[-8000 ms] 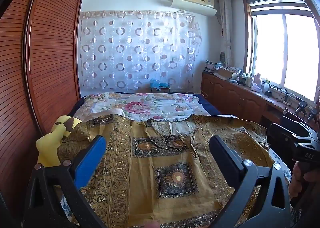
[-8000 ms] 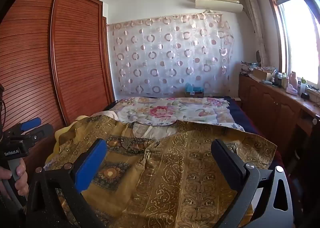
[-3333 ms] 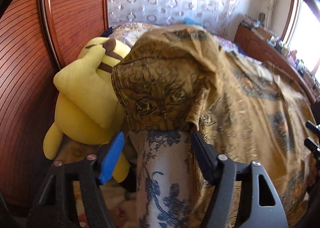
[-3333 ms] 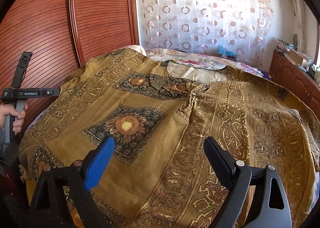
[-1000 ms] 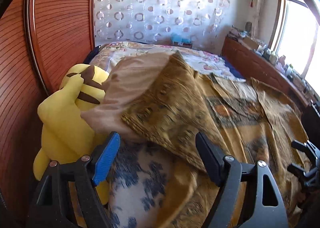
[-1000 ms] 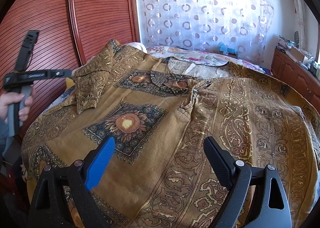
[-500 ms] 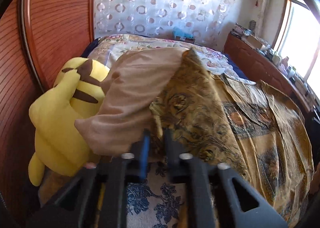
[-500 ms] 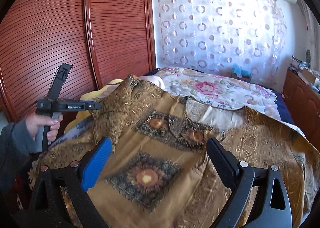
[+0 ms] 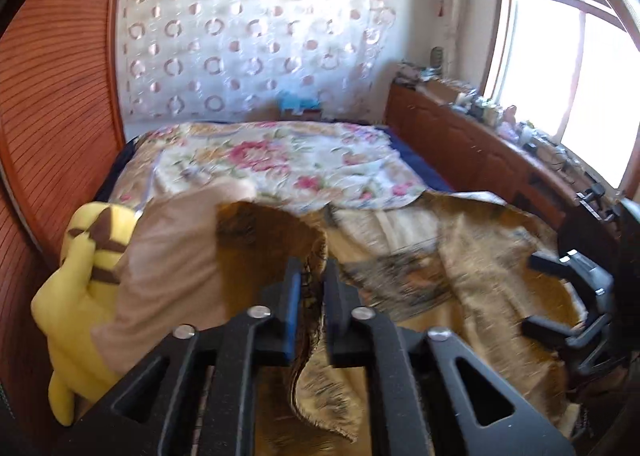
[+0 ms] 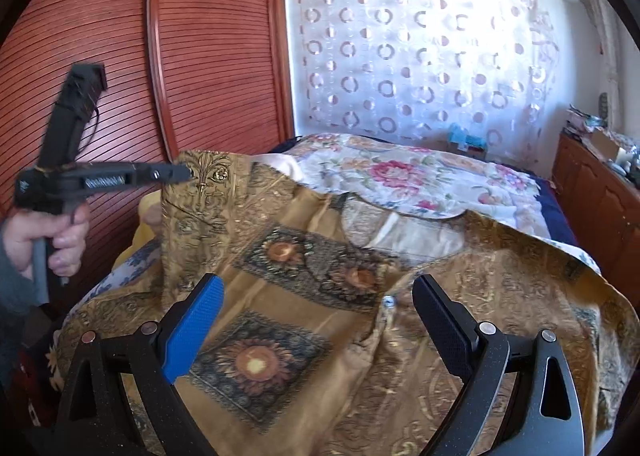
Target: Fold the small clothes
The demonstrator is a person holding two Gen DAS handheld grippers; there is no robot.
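Holding the sleeve edge of the gold patterned shirt [image 10: 320,296] in my left gripper [image 9: 310,296] rn; jaws just eased apart a touch but the pads are still clamped on the fabric, cloth sits pinched between them in the left wrist view; right gripper [image 10: 316,320] hangs wide apart w/ nothing in it, over the near middle of the shirt.

Shirt's spread front-up across the near half of the bed [image 10: 420,176], sleeve lifted up at the left side by the yellow plush toy [image 9: 80,276], just short of the wooden wardrobe [image 10: 180,36]; the floral bedspread shows beyond it on the far side.

Handling-wise imo: thin, soft, floppy woven stuff; light, drapes and wrinkles straight away, prob a bit slick so a shallow pinch could slip; nothing fragile except maybe the small button [image 10: 387,301] near the placket. Best grab points are hems, cuff and shoulder seam where it's doubled up and thicker; avoid the loose middle, it just bunches.

Writing: there's a white label on the side of the left gripper in the right wrist view but it's blurred, can't read it; no brand tag visible on the shirt.
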